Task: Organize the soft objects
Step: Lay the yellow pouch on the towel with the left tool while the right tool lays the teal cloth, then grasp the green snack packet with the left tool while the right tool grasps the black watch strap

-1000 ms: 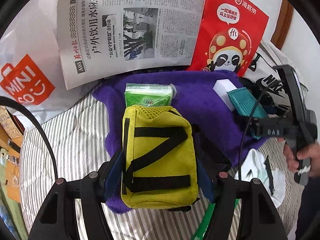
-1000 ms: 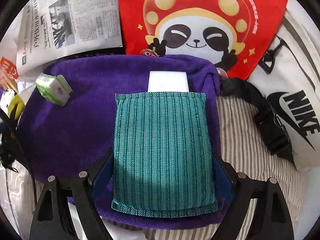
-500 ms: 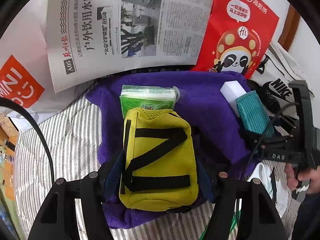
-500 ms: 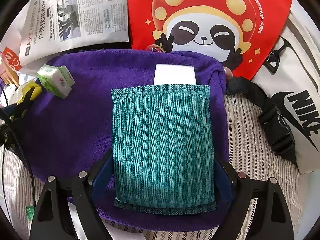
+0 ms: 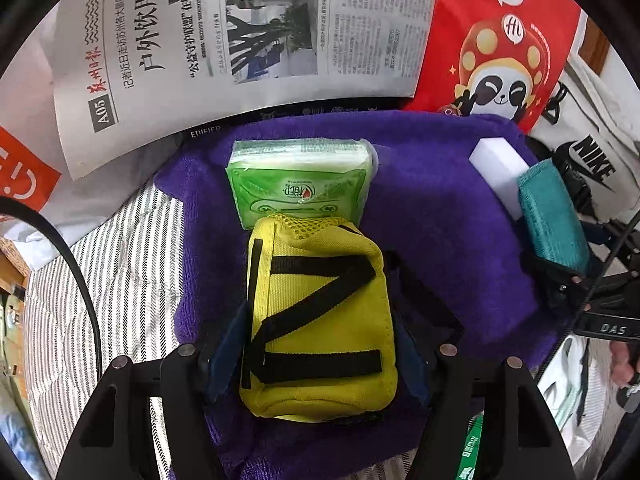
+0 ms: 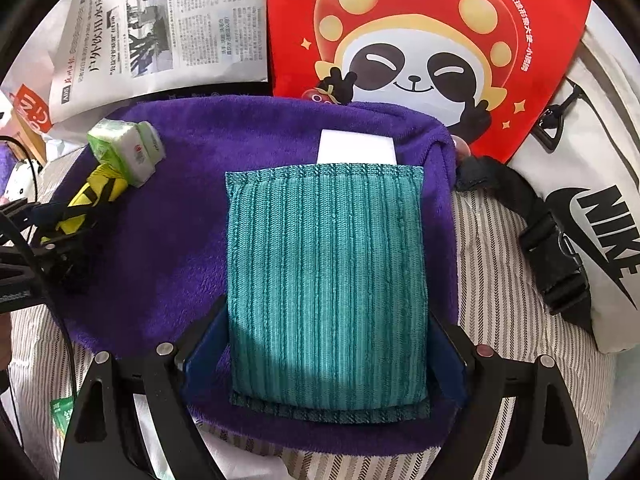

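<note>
Looks about halfway, honestly. Biggest thing first: purple towel (image 5: 440, 208) spread flat on the striped bedding (image 5: 100, 280), serving as the spot where everything gets lined up, with a newspaper (image 5: 248, 32) and a red panda bag (image 5: 500, 40) along the far edge. On the towel's right side, teal knitted pad (image 6: 324, 280) sitting between the jaws of the right gripper (image 6: 326, 360), jaws spread wide and snug against both edges of the pad, so most likely held; far end butted up against the white sponge block (image 6: 356, 148). On the left, yellow pouch (image 5: 320, 320) gripped across its near end by the left gripper (image 5: 320, 364), jaws about midway open and pressed into its sides, far end touching or just overlapping the green tissue pack (image 5: 300, 184). So: tissue pack and sponge already down at the far side of the towel, pouch and pad brought in right behind them. Still left, by the look of it: letting go of both, maybe nudging them straight. White Nike bag (image 6: 592, 208) off to the right, untouched.
</note>
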### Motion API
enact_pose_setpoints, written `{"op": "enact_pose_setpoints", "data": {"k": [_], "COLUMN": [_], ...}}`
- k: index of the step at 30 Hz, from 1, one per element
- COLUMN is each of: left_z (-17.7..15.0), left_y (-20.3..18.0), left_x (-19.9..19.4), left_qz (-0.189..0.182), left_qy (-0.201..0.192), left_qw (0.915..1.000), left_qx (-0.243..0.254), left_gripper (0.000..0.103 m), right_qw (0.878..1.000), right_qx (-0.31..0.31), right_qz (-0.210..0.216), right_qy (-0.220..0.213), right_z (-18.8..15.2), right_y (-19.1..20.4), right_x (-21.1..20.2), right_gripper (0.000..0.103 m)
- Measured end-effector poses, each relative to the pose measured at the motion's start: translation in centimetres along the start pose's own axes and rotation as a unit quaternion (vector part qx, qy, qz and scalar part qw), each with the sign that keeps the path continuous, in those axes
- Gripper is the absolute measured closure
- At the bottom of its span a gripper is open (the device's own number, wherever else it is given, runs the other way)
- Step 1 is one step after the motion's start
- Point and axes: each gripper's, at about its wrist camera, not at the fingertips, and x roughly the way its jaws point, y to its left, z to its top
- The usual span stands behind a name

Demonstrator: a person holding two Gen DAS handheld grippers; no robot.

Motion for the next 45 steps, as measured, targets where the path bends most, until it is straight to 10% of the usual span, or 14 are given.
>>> {"op": "enact_pose_setpoints", "data": {"k": [23,37,45], "left_z": [-0.2,-6.2,-11.8], "left_y": [-4.6,-3.6,-6.6], "left_x": [0.7,-6.5,-7.3], "left_qz": [0.019,-0.056,-0.034], "left_qy": [0.043,-0.028,0.001], "left_qw": [0.9988,0.9972,0.9963], "left_qx": [0.008,-0.041,0.078], "left_gripper": [0.018,0.018,0.018], "right_qw": [0.998,0.993,0.992], "right_qx": [0.042,0.084,0.099], "right_qz": [0.008,0.011,-0.006], "right_qy": [-0.051,-0.08,-0.073], "right_z": [0.1,-4.3,-9.0], "right_y": [-3.3,-3.4,-3.3], "right_x": [-6.4,-10.5,-12.3], "right_gripper": [0.006,0.006,0.006]}}
